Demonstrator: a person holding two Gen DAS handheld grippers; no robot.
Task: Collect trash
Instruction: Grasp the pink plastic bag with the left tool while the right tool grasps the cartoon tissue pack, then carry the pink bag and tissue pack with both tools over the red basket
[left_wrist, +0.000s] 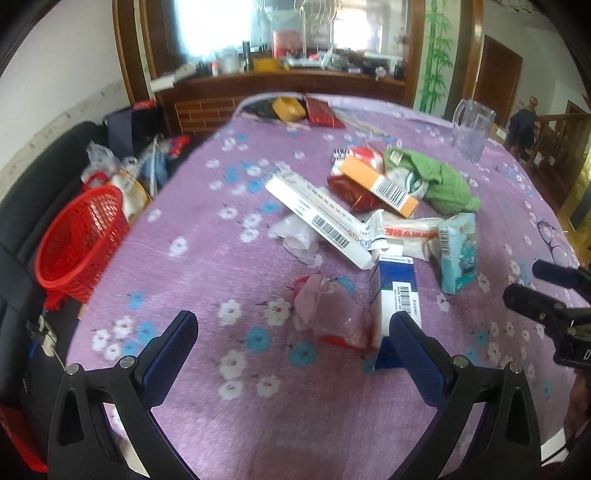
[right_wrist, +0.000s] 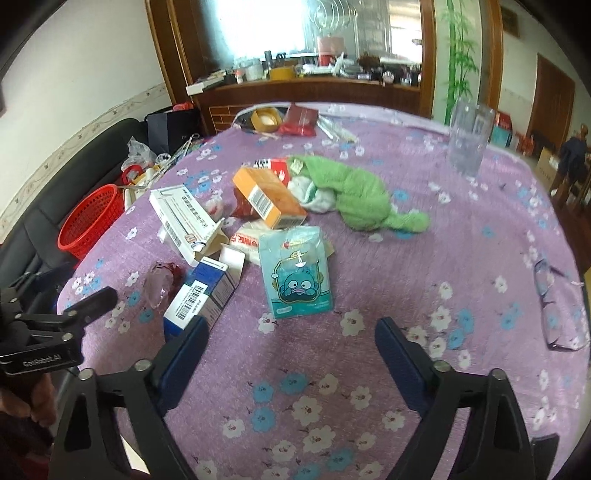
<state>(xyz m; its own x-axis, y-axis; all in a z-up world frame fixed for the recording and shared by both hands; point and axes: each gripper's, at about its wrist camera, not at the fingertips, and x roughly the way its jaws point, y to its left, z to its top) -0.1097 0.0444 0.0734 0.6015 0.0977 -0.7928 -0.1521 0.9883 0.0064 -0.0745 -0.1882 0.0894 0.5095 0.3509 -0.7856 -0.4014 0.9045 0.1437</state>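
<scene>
A heap of trash lies on the purple flowered tablecloth (left_wrist: 192, 266). It holds a crumpled pink-red wrapper (left_wrist: 330, 314), a blue and white box (left_wrist: 397, 295), a long white box (left_wrist: 317, 218), an orange box (left_wrist: 378, 184) and a teal cartoon pack (right_wrist: 295, 273). A red mesh basket (left_wrist: 79, 240) stands off the table's left edge. My left gripper (left_wrist: 293, 332) is open, its jaws either side of the pink wrapper and just short of it. My right gripper (right_wrist: 291, 338) is open and empty, just below the teal pack.
A green cloth (right_wrist: 354, 195) lies behind the heap. A clear glass jug (right_wrist: 467, 140) stands far right. Glasses (right_wrist: 557, 306) lie near the right table edge. A black sofa with bags (left_wrist: 122, 162) is at the left. A wooden cabinet (left_wrist: 280, 88) stands behind the table.
</scene>
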